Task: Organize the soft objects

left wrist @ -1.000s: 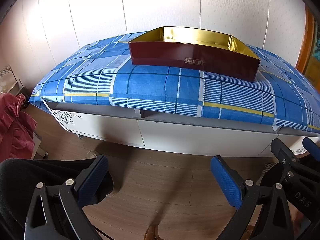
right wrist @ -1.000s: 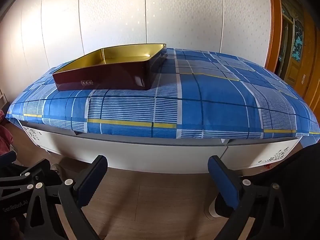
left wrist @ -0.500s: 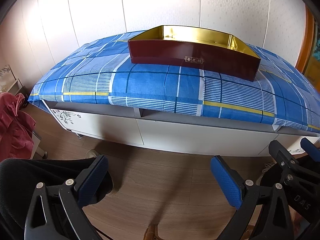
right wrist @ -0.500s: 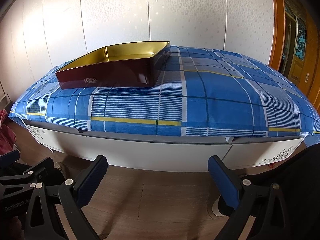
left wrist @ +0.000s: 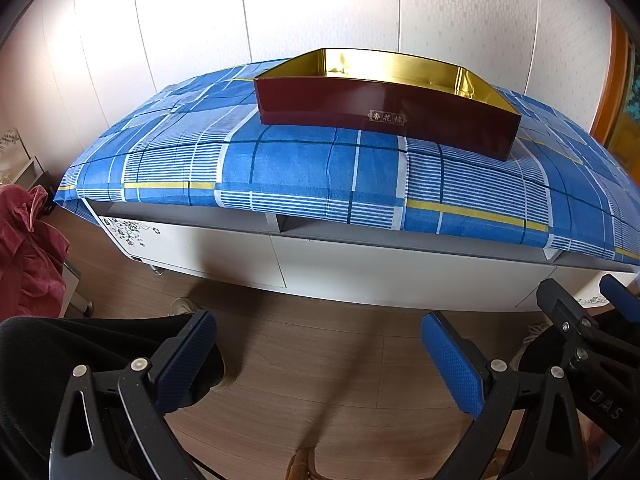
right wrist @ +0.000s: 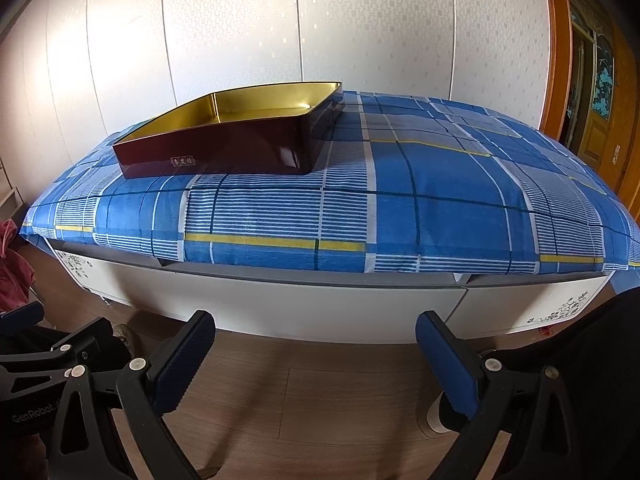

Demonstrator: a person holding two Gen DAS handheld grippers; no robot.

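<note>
A dark red box with a gold inside (left wrist: 384,116) (right wrist: 224,148) stands on a blue checked cloth (left wrist: 304,168) (right wrist: 400,216) that covers a low white cabinet (left wrist: 360,268) (right wrist: 320,308). The box looks empty. My left gripper (left wrist: 318,356) hangs open over the wooden floor, well short of the cabinet, with nothing between its fingers. My right gripper (right wrist: 314,354) is open too, low in front of the cabinet and empty. A crumpled pink-red fabric (left wrist: 24,248) (right wrist: 10,264) lies at the far left, beside the cabinet.
White panelled wall behind the cabinet. An orange wooden door frame (right wrist: 600,120) stands at the right. Black trouser legs (left wrist: 48,360) and a shoe are near the floor. Wooden floor (left wrist: 320,360) lies between me and the cabinet. The right gripper's frame (left wrist: 580,344) shows in the left wrist view.
Both views have shifted slightly closer to the cabinet and a little upward. Both grippers stay open and empty.
</note>
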